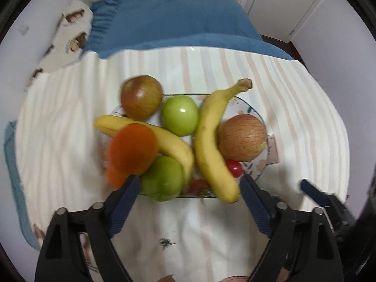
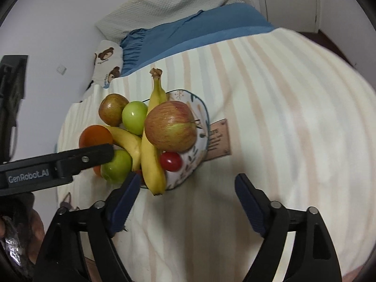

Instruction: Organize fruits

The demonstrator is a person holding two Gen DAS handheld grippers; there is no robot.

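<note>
Two bananas [image 1: 211, 145] cross a patterned plate [image 2: 202, 117] on the striped bedcover [image 1: 293, 98], mid-bed near the blue blanket [image 1: 169, 25]. Red apple [image 1: 243, 137] at plate's right edge, brownish apple [image 1: 141, 96] at far-left rim, two green apples [image 1: 180, 114], orange [image 1: 132, 148] at left edge, cherry tomato [image 1: 233, 168] near front. Left gripper [image 1: 189, 189] jaws apart, empty, over plate's near edge. Right gripper [image 2: 185, 186] jaws apart, empty, over near edge too.

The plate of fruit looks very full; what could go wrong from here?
1. The brownish apple sits at the rim of the plate and may roll onto the striped cloth.
2. The orange rests high on a banana and could slide off.
3. The open left gripper hovers close; a careless move may knock the long banana.
</note>
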